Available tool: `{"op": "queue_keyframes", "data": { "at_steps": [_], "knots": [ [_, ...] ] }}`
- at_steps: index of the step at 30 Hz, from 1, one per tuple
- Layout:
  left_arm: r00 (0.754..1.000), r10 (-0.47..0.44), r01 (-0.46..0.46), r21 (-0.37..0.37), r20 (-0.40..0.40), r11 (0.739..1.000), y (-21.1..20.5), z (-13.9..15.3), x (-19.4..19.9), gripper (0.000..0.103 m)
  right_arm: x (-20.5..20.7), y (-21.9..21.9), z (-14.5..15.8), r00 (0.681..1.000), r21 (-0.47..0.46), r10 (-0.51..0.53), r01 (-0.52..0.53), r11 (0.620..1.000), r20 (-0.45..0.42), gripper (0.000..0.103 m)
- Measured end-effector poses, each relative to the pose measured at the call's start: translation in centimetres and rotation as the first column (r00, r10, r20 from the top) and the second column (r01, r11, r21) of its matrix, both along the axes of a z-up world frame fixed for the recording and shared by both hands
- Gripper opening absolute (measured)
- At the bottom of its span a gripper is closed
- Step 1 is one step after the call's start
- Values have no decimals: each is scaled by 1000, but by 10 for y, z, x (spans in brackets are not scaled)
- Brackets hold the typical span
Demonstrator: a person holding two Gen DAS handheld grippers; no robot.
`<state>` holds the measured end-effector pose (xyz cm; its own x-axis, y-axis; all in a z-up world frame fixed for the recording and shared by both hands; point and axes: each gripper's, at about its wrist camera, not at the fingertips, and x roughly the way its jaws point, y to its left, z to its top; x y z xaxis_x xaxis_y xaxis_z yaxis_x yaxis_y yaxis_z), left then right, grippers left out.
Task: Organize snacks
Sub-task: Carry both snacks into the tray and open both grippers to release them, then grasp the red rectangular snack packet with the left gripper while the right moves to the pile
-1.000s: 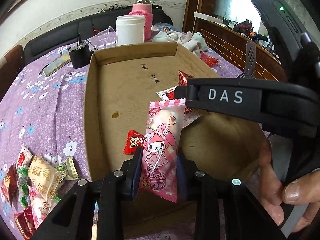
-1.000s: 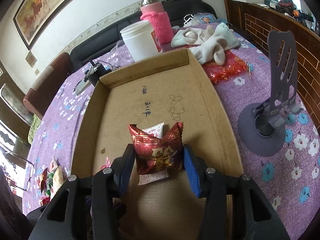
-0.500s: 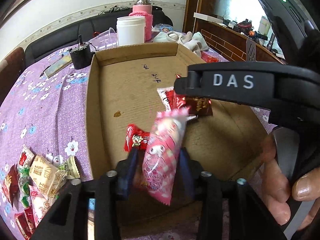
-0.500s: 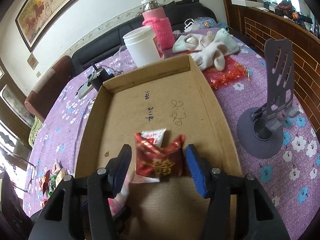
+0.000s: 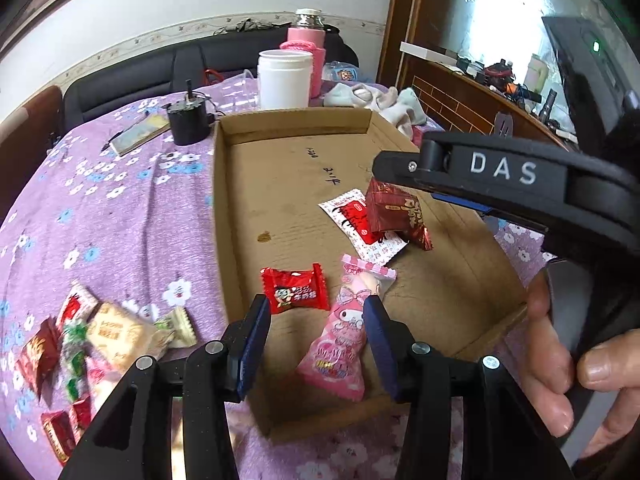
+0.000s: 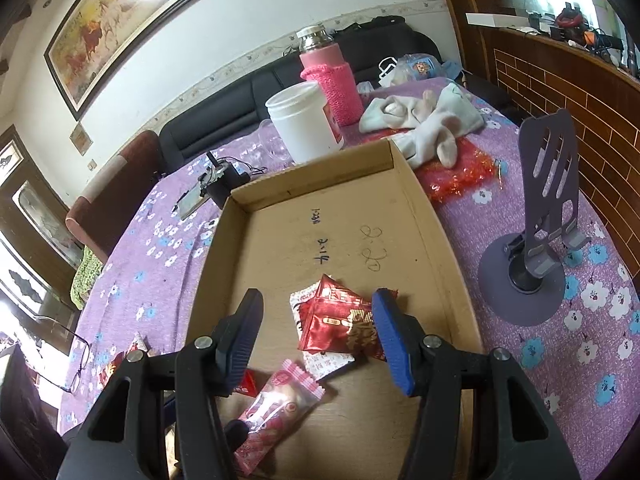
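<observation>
A shallow cardboard box (image 5: 224,200) (image 6: 216,248) lies on the purple flowered tablecloth. My left gripper (image 5: 316,344) is open above the box's near end. The pink Melody snack (image 5: 340,336) (image 6: 276,404) lies loose on the box floor between its fingers, beside a red candy (image 5: 294,288). My right gripper (image 6: 316,328) is open too. A dark red packet (image 6: 336,324) (image 5: 396,212) rests between its fingers, on top of a white-and-red packet (image 5: 352,220) (image 6: 304,304). A pile of loose snacks (image 5: 100,340) sits on the cloth left of the box.
Behind the box stand a white jar (image 5: 284,78) (image 6: 304,124), a pink-sleeved flask (image 6: 328,76) and a small black device (image 5: 188,120). Pale socks (image 6: 424,120) lie at the back right. A purple phone stand (image 6: 540,240) stands right of the box. A person's hand (image 5: 560,360) holds the right gripper.
Both grippers opened. The pink snack dropped from the left jaws onto the box floor, and the dark red packet came free of the right jaws onto the white packet. The left gripper drew back slightly.
</observation>
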<state>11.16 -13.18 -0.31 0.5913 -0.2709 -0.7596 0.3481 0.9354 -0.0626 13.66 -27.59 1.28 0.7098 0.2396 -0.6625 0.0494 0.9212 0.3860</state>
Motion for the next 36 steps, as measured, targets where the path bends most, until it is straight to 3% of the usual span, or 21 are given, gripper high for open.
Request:
{"op": "queue_keyframes", "data": {
  "at_steps": [8, 17, 25, 32, 34, 36],
  "knots": [
    [999, 19, -19, 20, 29, 1000, 28, 25, -30, 51, -5, 10, 6, 999, 0, 37, -37, 999, 28, 56],
    [986, 147, -150, 33, 73, 988, 117, 45, -66, 51, -9, 32, 10, 992, -11, 114, -114, 993, 50, 56],
    [936, 345, -346, -3, -67, 938, 213, 9, -63, 51, -11, 48, 9, 986, -30, 160, -159, 987, 49, 56],
    [928, 352, -352, 27, -121, 936, 211, -22, -52, 51, -15, 60, 11, 979, -35, 198, -196, 980, 57, 56],
    [926, 361, -357, 57, -111, 932, 207, -29, -49, 46, -17, 66, 11, 973, -28, 221, -220, 975, 58, 56],
    [919, 390, -383, 101, -61, 918, 205, -31, -48, 29, -22, 77, 13, 962, -18, 266, -265, 964, 64, 56]
  ]
}}
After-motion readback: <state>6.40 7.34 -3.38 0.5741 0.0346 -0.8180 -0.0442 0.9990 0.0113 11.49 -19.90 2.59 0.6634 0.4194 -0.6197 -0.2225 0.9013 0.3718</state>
